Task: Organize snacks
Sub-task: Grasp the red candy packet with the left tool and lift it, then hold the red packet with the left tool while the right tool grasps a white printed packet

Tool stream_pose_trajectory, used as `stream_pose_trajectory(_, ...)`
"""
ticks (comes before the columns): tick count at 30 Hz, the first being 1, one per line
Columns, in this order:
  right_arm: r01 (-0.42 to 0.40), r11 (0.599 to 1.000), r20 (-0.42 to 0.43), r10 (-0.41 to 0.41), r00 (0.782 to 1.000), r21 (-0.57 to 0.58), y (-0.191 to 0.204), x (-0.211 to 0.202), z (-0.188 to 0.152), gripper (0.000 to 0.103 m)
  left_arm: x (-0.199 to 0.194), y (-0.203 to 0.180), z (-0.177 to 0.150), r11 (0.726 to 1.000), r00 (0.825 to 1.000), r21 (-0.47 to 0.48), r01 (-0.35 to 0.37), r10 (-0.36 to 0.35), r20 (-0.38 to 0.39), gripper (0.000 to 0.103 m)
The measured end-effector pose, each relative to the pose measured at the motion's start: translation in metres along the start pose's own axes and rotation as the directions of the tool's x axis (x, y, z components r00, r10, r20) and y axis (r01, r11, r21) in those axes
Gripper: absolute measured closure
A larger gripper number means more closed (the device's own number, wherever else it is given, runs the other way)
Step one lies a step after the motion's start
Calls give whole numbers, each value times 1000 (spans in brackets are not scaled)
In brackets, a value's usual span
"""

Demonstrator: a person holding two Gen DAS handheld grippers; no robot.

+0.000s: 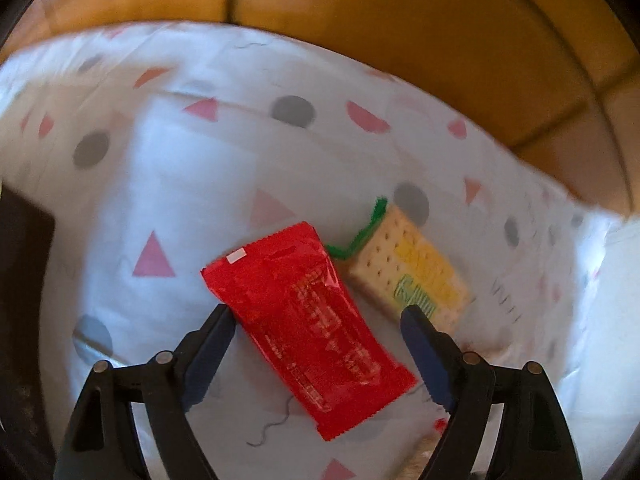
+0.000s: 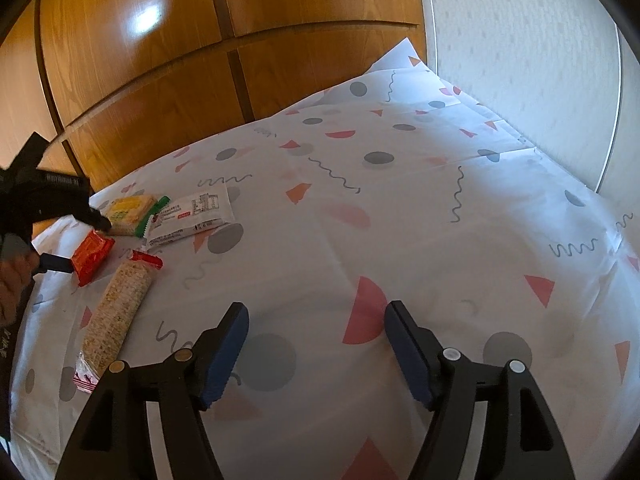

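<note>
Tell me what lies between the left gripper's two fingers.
The red snack packet lies between the open left gripper fingers, seen in the left wrist view; they have not closed on it.

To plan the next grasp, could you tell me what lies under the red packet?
The red packet lies on the patterned cloth, between the open left gripper fingers; whatever it covers is hidden.

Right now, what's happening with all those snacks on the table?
Someone is tidying snacks on a patterned tablecloth. The left tongs are open around a red packet, not squeezing it yet. A yellow cracker pack lies just beside it. A white packet and a long rice cracker roll wait nearby. The right tongs hang open over bare cloth, holding nothing.
</note>
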State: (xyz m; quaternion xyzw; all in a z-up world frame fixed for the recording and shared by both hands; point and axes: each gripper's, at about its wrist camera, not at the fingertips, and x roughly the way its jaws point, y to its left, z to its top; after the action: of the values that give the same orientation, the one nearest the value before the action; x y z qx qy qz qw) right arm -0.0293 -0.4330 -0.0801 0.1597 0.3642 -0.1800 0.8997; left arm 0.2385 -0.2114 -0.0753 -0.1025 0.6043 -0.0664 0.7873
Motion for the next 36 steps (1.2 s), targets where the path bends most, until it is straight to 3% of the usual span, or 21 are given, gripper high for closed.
stream_pose_trajectory(3, -8, 1000, 2, 8, 1000, 6, -1, -1, 0, 30, 0, -9, -11, 992, 998, 113, -59, 55, 43, 25)
stream_pose_trajectory(5, -10, 1000, 3, 10, 1000, 8, -1, -1, 0, 30, -4, -11, -22, 977, 993, 192, -96, 80, 90, 38)
stream_pose_trajectory(7, -11, 1000, 3, 11, 1000, 9, -2, -1, 0, 30, -8, -7, -34, 956, 984, 254, -144, 110, 143, 62)
stream_pose_trajectory(11, -14, 1000, 2, 14, 1000, 12, -2, -1, 0, 30, -21, 10, -56, 937, 986, 329, -113, 64, 154, 64)
stream_pose_trajectory(18, -16, 1000, -2, 16, 1000, 13, -2, -2, 1, 30, -49, 34, -143, 861, 984, 497, -113, 26, 178, 64)
stream_pose_trajectory(23, -3, 1000, -9, 3, 1000, 3, 1, -1, 1, 30, -69, 63, -191, 832, 966, 535, -145, 3, 257, 63)
stream_pose_trajectory(26, 7, 1000, -15, -7, 1000, -6, 2, -1, 1, 30, -71, 77, -200, 842, 954, 523, -134, -34, 299, 63)
stream_pose_trajectory(33, 58, 996, -57, -62, 996, -61, 11, 2, 4, 29, -64, 77, -200, 821, 936, 555, -132, -81, 343, 62)
stream_pose_trajectory(35, 23, 999, -112, -26, 993, -26, 11, 3, 12, 33, -64, 79, -201, 817, 931, 562, -127, -97, 352, 62)
stream_pose_trajectory(36, -58, 998, -137, 63, 989, 39, 10, 3, 21, 38, -64, 80, -202, 814, 928, 566, -129, -102, 359, 62)
